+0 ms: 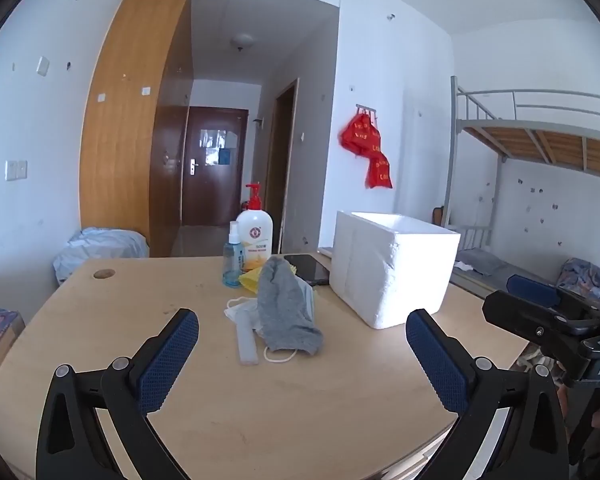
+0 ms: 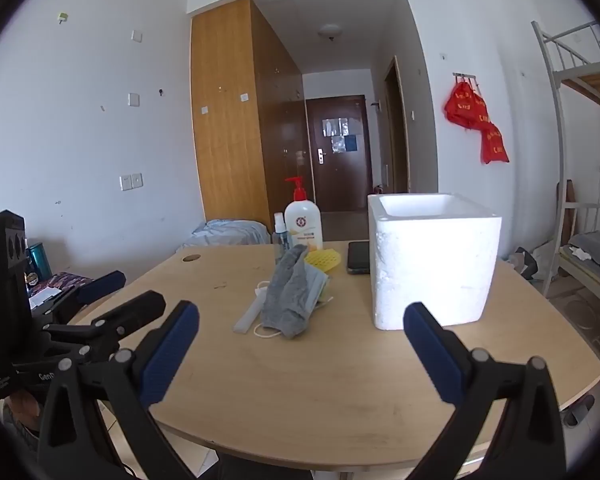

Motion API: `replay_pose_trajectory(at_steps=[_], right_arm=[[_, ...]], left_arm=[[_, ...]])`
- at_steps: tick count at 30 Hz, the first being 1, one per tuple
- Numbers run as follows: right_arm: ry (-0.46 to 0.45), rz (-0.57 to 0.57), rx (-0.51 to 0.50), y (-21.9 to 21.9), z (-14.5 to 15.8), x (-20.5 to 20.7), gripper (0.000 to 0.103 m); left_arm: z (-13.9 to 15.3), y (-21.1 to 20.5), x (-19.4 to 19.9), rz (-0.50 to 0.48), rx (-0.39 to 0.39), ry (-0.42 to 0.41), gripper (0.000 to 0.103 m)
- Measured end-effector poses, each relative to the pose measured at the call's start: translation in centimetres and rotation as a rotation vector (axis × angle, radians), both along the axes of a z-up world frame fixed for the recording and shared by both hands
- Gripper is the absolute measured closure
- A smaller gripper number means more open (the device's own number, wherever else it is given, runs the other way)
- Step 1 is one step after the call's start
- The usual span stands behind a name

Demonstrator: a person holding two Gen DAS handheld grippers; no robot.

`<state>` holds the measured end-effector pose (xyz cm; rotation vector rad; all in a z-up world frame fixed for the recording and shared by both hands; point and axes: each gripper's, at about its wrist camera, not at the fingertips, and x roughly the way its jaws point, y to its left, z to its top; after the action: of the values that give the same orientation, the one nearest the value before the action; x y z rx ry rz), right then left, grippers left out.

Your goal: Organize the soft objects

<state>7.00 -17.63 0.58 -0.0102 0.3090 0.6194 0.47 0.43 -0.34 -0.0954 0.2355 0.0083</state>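
Observation:
A grey sock [image 1: 282,308] [image 2: 290,296] lies on a pile of face masks [image 1: 240,308] [image 2: 318,284] in the middle of the wooden table [image 1: 300,400] [image 2: 320,380]. A yellow cloth [image 1: 250,280] [image 2: 323,260] lies behind the pile. A white foam box [image 1: 392,266] [image 2: 432,260] stands open to the right of the pile. My left gripper [image 1: 302,326] is open and empty, short of the sock. My right gripper [image 2: 300,320] is open and empty, in front of the pile and the box.
A clear plastic ruler [image 1: 246,338] [image 2: 250,312] lies left of the sock. A spray bottle [image 1: 233,256] [image 2: 281,236], a pump bottle [image 1: 255,232] [image 2: 303,220] and a black phone [image 1: 306,269] [image 2: 359,257] stand behind. A bunk bed [image 1: 540,140] is at the right.

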Motion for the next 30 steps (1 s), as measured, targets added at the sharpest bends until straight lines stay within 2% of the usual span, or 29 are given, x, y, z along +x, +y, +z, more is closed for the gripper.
replay_pose_trajectory(at_steps=[21, 30], right_arm=[[-0.005, 0.008, 0.006, -0.32, -0.04, -0.40, 0.000], [-0.003, 0.012, 0.007, -0.33, -0.07, -0.28, 0.000]], left_arm=[[0.23, -0.66, -0.73, -0.011, 0.050, 0.000, 0.000], [0.40, -0.50, -0.38, -0.007, 0.047, 0.011, 0.000]])
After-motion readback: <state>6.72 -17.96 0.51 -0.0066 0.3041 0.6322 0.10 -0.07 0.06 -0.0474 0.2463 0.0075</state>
